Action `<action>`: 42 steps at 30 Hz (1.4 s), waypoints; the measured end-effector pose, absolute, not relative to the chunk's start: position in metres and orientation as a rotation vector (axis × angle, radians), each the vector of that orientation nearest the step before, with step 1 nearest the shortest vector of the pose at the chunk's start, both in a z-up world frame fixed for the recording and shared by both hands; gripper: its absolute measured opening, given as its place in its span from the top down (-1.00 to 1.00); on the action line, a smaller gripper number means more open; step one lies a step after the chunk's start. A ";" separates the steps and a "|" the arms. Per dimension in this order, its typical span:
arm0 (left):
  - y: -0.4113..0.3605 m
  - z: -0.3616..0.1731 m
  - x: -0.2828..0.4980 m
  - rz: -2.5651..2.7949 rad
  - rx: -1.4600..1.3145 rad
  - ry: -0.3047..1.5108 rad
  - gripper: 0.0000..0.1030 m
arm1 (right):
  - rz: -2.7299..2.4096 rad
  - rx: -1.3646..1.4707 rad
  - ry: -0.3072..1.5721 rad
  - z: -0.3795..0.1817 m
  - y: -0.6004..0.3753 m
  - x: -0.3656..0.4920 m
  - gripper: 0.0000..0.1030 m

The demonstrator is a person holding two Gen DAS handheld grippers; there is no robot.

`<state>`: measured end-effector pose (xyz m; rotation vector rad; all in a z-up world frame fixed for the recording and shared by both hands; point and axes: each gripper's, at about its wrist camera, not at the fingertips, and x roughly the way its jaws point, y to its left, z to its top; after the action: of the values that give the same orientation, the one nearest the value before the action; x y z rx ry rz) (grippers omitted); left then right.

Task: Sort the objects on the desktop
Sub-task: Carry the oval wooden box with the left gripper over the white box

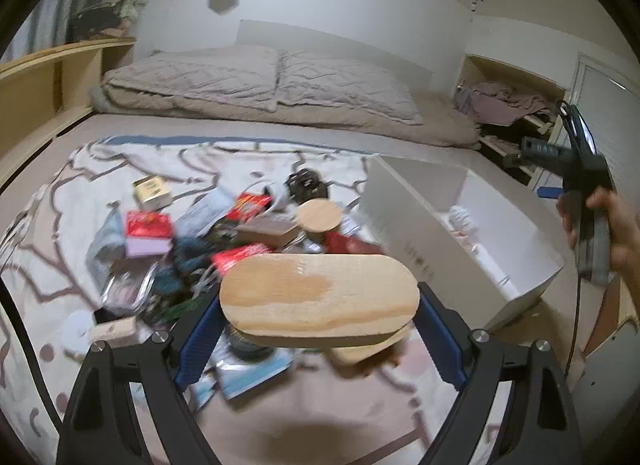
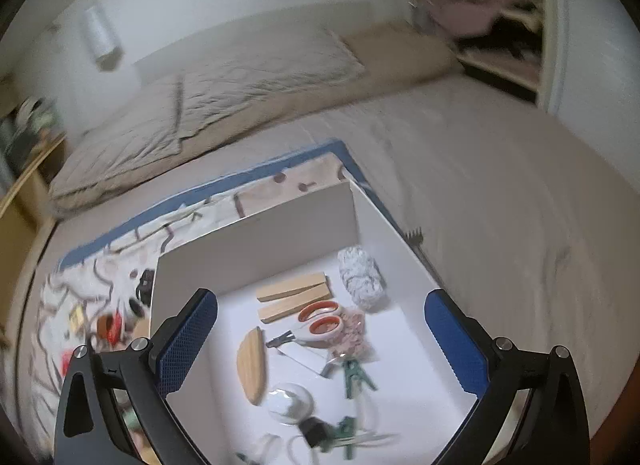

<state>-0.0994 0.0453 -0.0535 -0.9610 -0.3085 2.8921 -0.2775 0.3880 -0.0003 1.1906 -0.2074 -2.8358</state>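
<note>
An oval wooden board point(image 1: 320, 297) sits low in the centre of the left wrist view, clamped end to end between the blue pads of the left claw point(image 1: 320, 329) and held above the patterned blanket point(image 1: 80, 169) on the bed. Behind it, centre left, lies a blurred heap of clutter point(image 1: 208, 233), including a round wooden lid point(image 1: 319, 215). The white box point(image 1: 460, 225) stands to the right. In the right wrist view the right claw point(image 2: 320, 345) hangs wide open and empty over that box point(image 2: 256, 241), above scissors point(image 2: 320, 321), wooden blocks point(image 2: 292, 297) and a foil roll point(image 2: 360, 277).
</note>
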 end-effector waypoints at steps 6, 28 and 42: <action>0.081 -0.032 -0.130 2.861 -0.948 -0.270 -0.75 | -2.761 1.029 -0.048 0.010 0.393 -0.260 -1.00; 0.218 0.013 -0.255 2.669 -1.066 -0.346 -0.75 | -2.791 0.841 0.065 -0.009 0.454 -0.241 -1.00; 0.262 -0.015 -0.337 2.655 -1.315 -0.483 -0.74 | -2.810 0.856 0.036 -0.016 0.467 -0.248 -1.00</action>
<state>-0.3368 0.2619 -0.0148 -1.3153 -0.4832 2.6547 -0.2482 0.4671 -0.0164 0.8555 0.0363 -2.8105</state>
